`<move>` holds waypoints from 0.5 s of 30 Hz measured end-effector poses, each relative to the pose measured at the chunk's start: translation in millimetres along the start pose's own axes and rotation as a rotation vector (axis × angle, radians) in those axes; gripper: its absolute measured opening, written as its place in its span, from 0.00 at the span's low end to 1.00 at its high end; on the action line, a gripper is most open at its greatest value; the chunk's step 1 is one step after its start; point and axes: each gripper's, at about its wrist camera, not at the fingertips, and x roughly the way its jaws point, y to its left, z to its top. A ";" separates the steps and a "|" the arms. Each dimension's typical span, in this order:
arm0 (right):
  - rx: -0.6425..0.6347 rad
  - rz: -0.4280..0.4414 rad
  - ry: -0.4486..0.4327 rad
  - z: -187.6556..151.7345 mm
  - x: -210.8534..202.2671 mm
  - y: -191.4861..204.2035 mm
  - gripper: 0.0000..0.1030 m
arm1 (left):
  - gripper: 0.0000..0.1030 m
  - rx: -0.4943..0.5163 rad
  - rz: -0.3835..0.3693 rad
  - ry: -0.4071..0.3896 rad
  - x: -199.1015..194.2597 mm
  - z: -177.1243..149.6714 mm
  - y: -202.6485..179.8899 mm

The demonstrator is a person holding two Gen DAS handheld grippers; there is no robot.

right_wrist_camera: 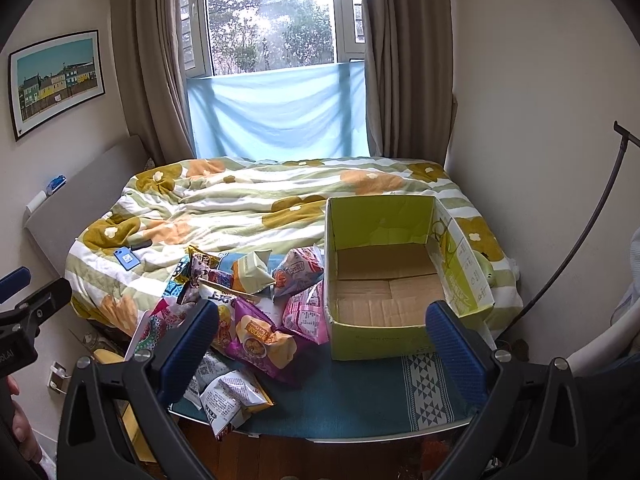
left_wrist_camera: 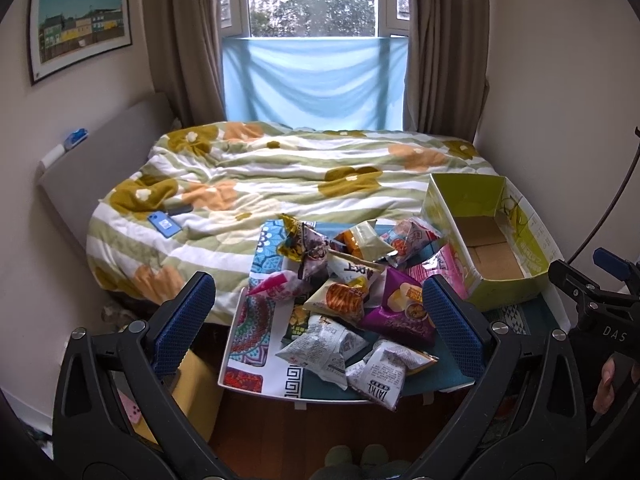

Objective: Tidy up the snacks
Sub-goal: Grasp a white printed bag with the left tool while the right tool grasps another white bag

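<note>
Daylight from a curtained window (left_wrist_camera: 312, 0) falls across a small bedroom, where a low table (right_wrist_camera: 360, 408) covered by a teal patterned cloth is set against the foot of a bed (left_wrist_camera: 280, 176). Both claws are held above the table's near edge with nothing between their ribbed blue pads: the left gripper (left_wrist_camera: 320, 320) is spread wide over the heap of snack bags (left_wrist_camera: 344, 300), and the right gripper (right_wrist_camera: 322, 344) is likewise spread apart, framing the near wall of a green cardboard box (right_wrist_camera: 380, 336). Crinkled foil and plastic pouches make up the heap, which is piled on the table just left of the box; "TATKL" is read on a white bag (left_wrist_camera: 384, 376) at the front, beside a purple crisp bag (right_wrist_camera: 264, 340). Bare corrugated flaps are seen on the box floor. A floral quilt is spread over the bed, a blue phone (left_wrist_camera: 165, 225) is laid on it, and a framed picture (left_wrist_camera: 80, 26) of houses is hung on the wall.
</note>
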 end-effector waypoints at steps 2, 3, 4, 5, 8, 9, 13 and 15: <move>-0.007 0.026 0.017 -4.3 3.2 0.3 1.00 | 0.99 0.009 0.007 0.025 10.0 -7.5 7.6; -0.014 0.035 0.024 -7.6 6.7 1.9 1.00 | 0.99 0.016 0.001 0.045 16.8 -11.4 11.2; -0.018 0.043 0.034 -12.2 12.2 4.6 1.00 | 0.99 0.023 -0.006 0.069 24.6 -15.0 15.2; -0.018 0.051 0.046 -16.7 18.0 5.8 1.00 | 0.99 0.029 -0.016 0.092 32.8 -19.0 18.8; 0.005 0.074 0.120 -31.9 37.6 11.8 1.00 | 0.99 0.048 -0.061 0.155 60.2 -29.2 27.7; 0.022 0.082 0.139 -37.3 43.7 11.9 1.00 | 0.99 0.058 -0.073 0.176 71.1 -32.3 29.9; 0.086 0.069 0.235 -58.6 72.8 20.4 1.00 | 0.99 0.118 -0.125 0.250 114.2 -46.2 31.7; 0.134 0.067 0.274 -67.9 86.7 26.3 1.00 | 0.99 0.155 -0.146 0.283 134.9 -54.1 31.7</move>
